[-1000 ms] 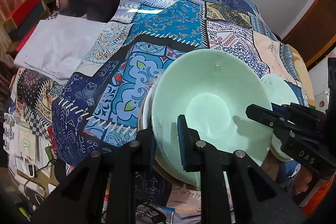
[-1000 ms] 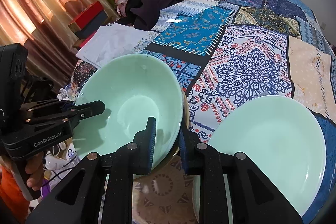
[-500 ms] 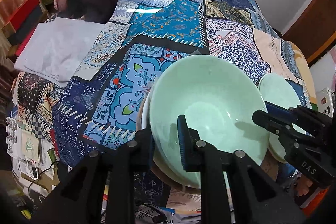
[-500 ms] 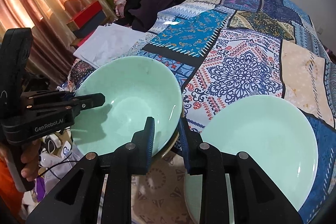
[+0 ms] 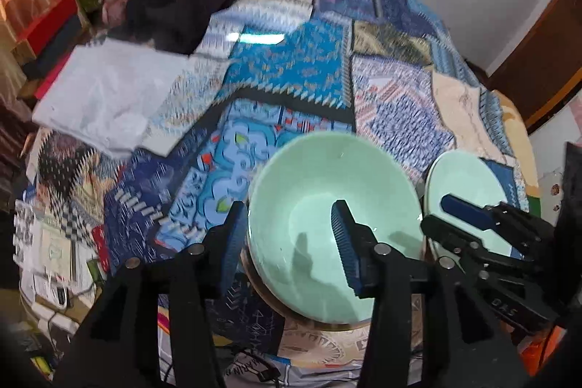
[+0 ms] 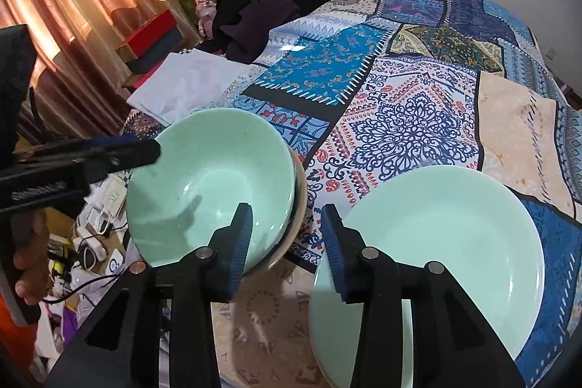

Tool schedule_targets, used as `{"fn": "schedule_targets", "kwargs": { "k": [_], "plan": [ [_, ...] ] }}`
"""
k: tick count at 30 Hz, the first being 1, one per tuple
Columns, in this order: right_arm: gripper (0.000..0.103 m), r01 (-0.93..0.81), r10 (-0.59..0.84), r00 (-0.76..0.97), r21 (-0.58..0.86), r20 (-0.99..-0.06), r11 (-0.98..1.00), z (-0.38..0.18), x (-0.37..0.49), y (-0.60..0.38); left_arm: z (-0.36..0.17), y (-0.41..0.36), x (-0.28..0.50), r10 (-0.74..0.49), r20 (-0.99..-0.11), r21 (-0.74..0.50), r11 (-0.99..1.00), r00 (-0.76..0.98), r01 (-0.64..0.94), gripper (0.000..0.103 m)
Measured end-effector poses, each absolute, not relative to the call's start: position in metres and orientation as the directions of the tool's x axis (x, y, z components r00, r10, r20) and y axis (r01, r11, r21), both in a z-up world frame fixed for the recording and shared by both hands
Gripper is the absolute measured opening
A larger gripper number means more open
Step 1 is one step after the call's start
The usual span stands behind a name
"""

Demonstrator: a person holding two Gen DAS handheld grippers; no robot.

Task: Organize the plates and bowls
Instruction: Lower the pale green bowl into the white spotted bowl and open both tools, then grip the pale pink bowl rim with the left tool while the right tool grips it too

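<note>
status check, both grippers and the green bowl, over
Both hand-held grippers open, empty. Green bowl rests on stack, left jaws straddling its rim. Green plate alongside. Nothing blocking.

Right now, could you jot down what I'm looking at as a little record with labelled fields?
surface: patchwork cloth
bowl: pale green bowl, nested on other dishes
plate: pale green plate, right of the bowl, apart from it
left tool: left tool open, fingers either side of the bowl's near rim
right tool: right tool open, over the gap between bowl and plate
background: white cloth, dark clothes
</note>
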State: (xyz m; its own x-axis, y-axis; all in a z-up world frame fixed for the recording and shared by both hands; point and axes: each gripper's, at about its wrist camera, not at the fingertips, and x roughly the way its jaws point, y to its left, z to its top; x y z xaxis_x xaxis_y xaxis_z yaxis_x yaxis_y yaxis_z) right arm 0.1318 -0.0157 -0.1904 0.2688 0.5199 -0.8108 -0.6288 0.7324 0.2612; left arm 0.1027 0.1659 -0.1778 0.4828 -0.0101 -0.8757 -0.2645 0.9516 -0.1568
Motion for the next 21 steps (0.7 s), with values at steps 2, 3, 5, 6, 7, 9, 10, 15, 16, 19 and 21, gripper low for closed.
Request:
{"fn": "schedule_targets", "kwargs": {
  "k": [2,3,5,6,7,9,10,15,16,19,21],
  "plan": [
    [0.036,-0.630,0.520,0.272,0.258,-0.810,0.732,-0.189,0.132,-0.016,-0.174,0.169,0.100,-0.007,-0.867,-0.160,0.951,0.498,-0.265,0.053],
    [0.036,-0.631,0.520,0.272,0.258,-0.810,0.732,-0.189,0.131,-0.016,-0.174,0.171,0.098,-0.005,-0.866,-0.161,0.949,0.499,-0.270,0.053],
    [0.037,-0.630,0.518,0.273,0.256,-0.810,0.733,-0.189,0.132,-0.015,-0.177,0.177,0.096,0.000,-0.869,-0.162,0.945,0.495,-0.285,0.053],
    [0.038,-0.629,0.516,0.274,0.255,-0.811,0.734,-0.190,0.132,-0.015,-0.181,0.181,0.095,0.005,-0.872,-0.161,0.942,0.490,-0.295,0.053],
    [0.039,-0.627,0.515,0.274,0.255,-0.812,0.736,-0.190,0.133,-0.014,-0.185,0.184,0.093,0.008,-0.875,-0.160,0.939,0.483,-0.305,0.053],
    [0.040,-0.625,0.511,0.269,0.256,-0.817,0.738,-0.193,0.136,-0.013,-0.194,0.189,0.091,-0.001,-0.883,-0.171,0.933,0.469,-0.318,0.053],
    [0.040,-0.623,0.507,0.266,0.255,-0.820,0.739,-0.195,0.137,-0.013,-0.199,0.191,0.089,-0.011,-0.887,-0.179,0.929,0.461,-0.323,0.053],
    [0.040,-0.619,0.492,0.253,0.252,-0.833,0.744,-0.204,0.141,-0.006,-0.222,0.194,0.083,-0.057,-0.901,-0.213,0.921,0.431,-0.325,0.053],
    [0.040,-0.620,0.492,0.248,0.253,-0.834,0.743,-0.205,0.141,-0.004,-0.226,0.194,0.083,-0.066,-0.902,-0.221,0.919,0.428,-0.325,0.053],
    [0.040,-0.622,0.489,0.229,0.260,-0.841,0.738,-0.210,0.144,0.001,-0.234,0.195,0.080,-0.096,-0.897,-0.253,0.912,0.432,-0.323,0.053],
    [0.040,-0.626,0.486,0.218,0.261,-0.846,0.735,-0.214,0.145,0.005,-0.237,0.196,0.079,-0.112,-0.892,-0.271,0.908,0.438,-0.320,0.053]
  ]
}}
